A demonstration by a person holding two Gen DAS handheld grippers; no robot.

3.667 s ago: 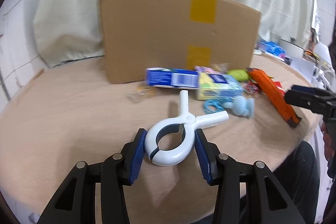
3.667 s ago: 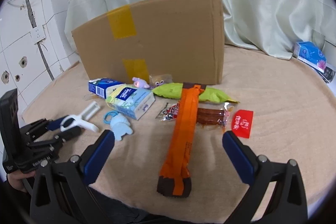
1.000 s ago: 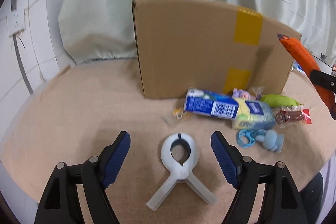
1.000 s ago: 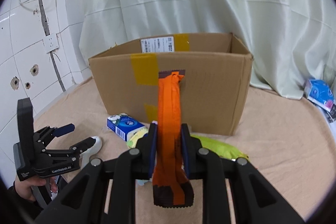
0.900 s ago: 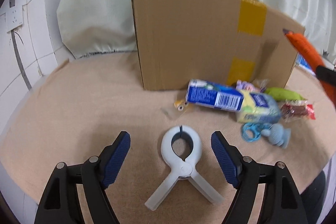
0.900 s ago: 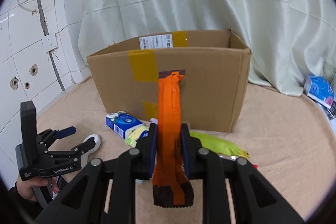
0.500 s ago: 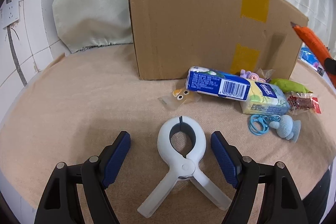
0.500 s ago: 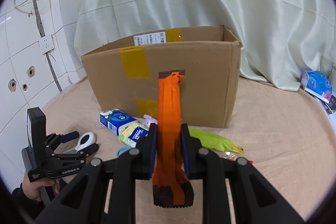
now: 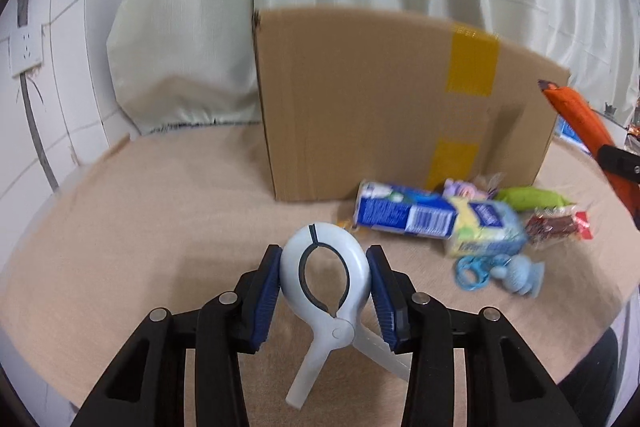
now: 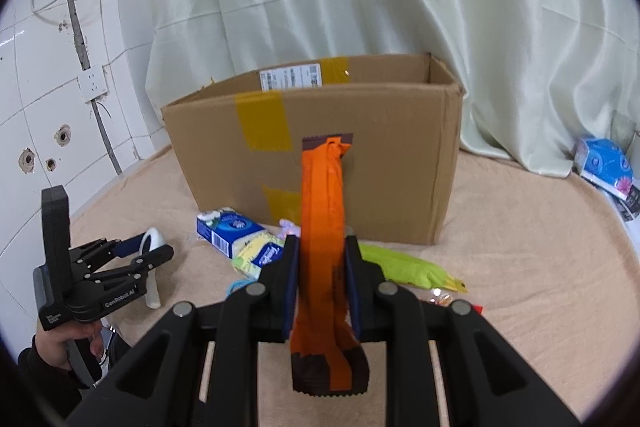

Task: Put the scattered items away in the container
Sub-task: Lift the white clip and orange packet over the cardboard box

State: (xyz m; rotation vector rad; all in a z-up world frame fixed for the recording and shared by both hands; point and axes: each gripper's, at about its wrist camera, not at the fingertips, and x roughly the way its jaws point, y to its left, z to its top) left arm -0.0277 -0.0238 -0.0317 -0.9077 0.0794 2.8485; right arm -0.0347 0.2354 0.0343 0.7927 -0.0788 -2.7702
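Observation:
My left gripper [image 9: 324,281] is shut on the white spring clamp [image 9: 325,283], gripping its round head, handles pointing back at me. It also shows in the right wrist view [image 10: 140,251] with the clamp [image 10: 154,267] lifted off the table. My right gripper [image 10: 321,267] is shut on a long orange snack packet [image 10: 323,227], held upright in front of the open cardboard box [image 10: 320,147]. The packet [image 9: 580,115] and box [image 9: 380,107] also show in the left wrist view.
In front of the box lie a blue carton [image 9: 404,217], a tissue pack [image 9: 486,231], a green packet [image 10: 404,267], a red snack packet [image 9: 556,227] and a blue toy with a ring [image 9: 504,273]. A blue tissue pack [image 10: 604,167] sits far right. Curtain behind.
My left gripper has closed on the clamp's head and raised it; half a second ago it was open around the clamp lying on the table. The right gripper rose slightly with the orange packet.

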